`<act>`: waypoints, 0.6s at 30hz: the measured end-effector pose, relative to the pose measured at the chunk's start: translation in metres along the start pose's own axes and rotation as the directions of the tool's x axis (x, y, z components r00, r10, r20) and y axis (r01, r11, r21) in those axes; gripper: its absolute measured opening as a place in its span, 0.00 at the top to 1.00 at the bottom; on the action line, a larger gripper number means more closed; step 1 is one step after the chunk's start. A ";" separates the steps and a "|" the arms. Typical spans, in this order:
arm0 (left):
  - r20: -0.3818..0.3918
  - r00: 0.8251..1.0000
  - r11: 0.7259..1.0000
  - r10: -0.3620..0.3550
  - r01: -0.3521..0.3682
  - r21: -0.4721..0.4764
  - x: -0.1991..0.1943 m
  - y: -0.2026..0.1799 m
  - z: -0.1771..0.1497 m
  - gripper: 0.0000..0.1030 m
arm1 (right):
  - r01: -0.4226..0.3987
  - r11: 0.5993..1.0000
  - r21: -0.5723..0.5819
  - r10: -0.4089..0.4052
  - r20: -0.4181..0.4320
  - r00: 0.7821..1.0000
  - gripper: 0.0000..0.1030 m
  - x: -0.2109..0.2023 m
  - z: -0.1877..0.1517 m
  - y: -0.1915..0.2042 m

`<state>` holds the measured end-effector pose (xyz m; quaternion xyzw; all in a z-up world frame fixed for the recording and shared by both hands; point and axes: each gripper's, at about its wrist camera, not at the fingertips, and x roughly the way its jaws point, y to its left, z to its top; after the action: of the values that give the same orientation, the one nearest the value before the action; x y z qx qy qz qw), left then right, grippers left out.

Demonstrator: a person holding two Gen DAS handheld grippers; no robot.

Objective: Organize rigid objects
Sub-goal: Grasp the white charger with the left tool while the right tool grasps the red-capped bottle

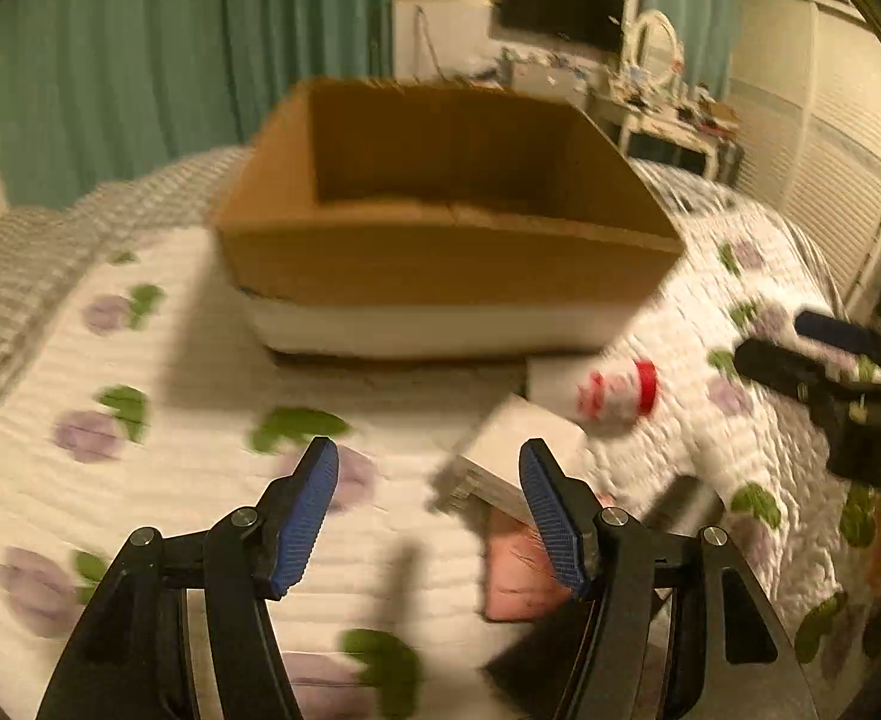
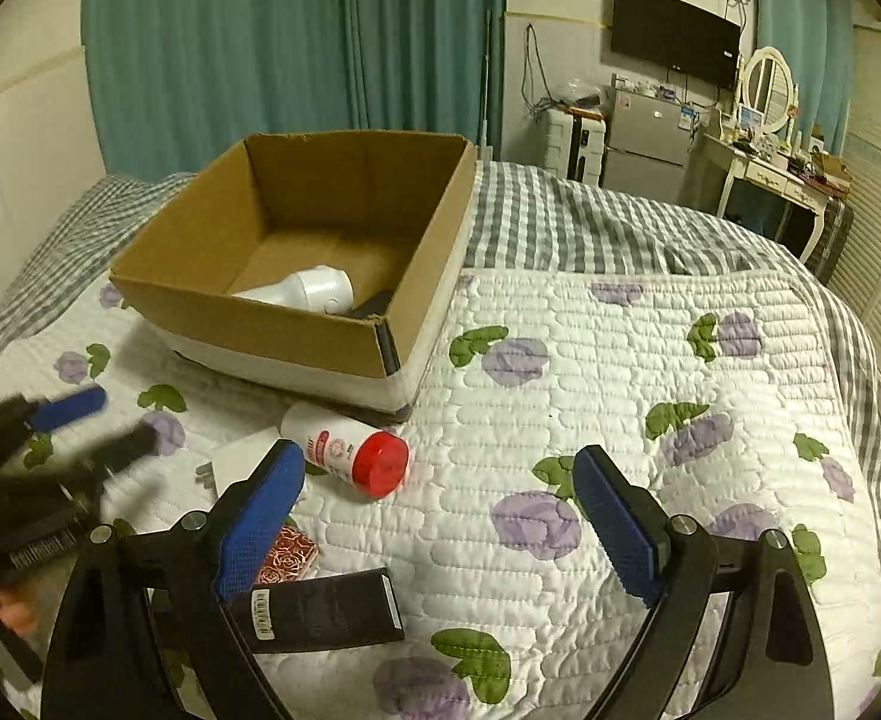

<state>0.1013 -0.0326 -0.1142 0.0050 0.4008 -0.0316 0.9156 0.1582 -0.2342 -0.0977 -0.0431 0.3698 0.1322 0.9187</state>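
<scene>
Both grippers are held wide open and empty over a floral quilt (image 2: 620,360): the left gripper (image 1: 428,504) with a white box (image 1: 512,450) by its right finger, the right gripper (image 2: 437,516) with a red-capped bottle (image 2: 350,450) just beyond its left finger.

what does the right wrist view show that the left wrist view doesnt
Only the right wrist view: a white bottle lying inside the cardboard box, a black carton with a barcode on the quilt, and a fridge.

Only the left wrist view: a stack of white papers and a pink item beside the left tool, whose fingers are empty.

Both: the box, the red-capped bottle lying on the floral quilt, the teal curtains and the wall TV.
</scene>
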 end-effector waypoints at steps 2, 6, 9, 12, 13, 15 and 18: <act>-0.035 0.999 0.999 -0.024 0.026 0.042 0.013 -0.012 -0.004 0.36 | 0.004 1.000 0.008 -0.004 -0.011 1.000 0.11 0.003 0.000 -0.001; -0.092 0.995 0.993 -0.031 0.041 0.111 0.037 -0.029 -0.005 0.36 | -0.009 0.999 0.034 0.010 -0.038 0.999 0.11 0.011 0.000 -0.005; -0.122 0.991 0.993 -0.047 0.059 0.097 0.057 -0.032 0.000 0.36 | -0.019 0.999 0.046 0.021 -0.053 0.998 0.11 0.016 0.001 -0.006; -0.126 0.991 0.995 -0.050 0.061 0.084 0.072 -0.034 0.003 0.36 | -0.048 0.998 0.049 0.050 -0.042 0.998 0.11 0.014 0.002 -0.004; -0.120 0.992 0.994 -0.050 0.060 0.088 0.072 -0.035 0.003 0.36 | -0.053 0.998 0.045 0.055 -0.033 0.998 0.11 0.012 0.002 -0.003; -0.100 0.993 0.994 -0.060 0.069 0.088 0.067 -0.034 0.002 0.39 | -0.055 0.998 0.041 0.056 -0.029 0.998 0.11 0.012 0.002 -0.002; -0.081 0.995 0.996 -0.056 0.062 0.072 0.053 -0.027 0.001 0.42 | -0.038 0.998 0.045 0.040 -0.041 0.998 0.11 0.016 0.001 -0.002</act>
<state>0.1368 -0.0630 -0.1521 0.0286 0.4351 -0.0731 0.8970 0.1702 -0.2331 -0.1082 -0.0181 0.3923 0.1409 0.9088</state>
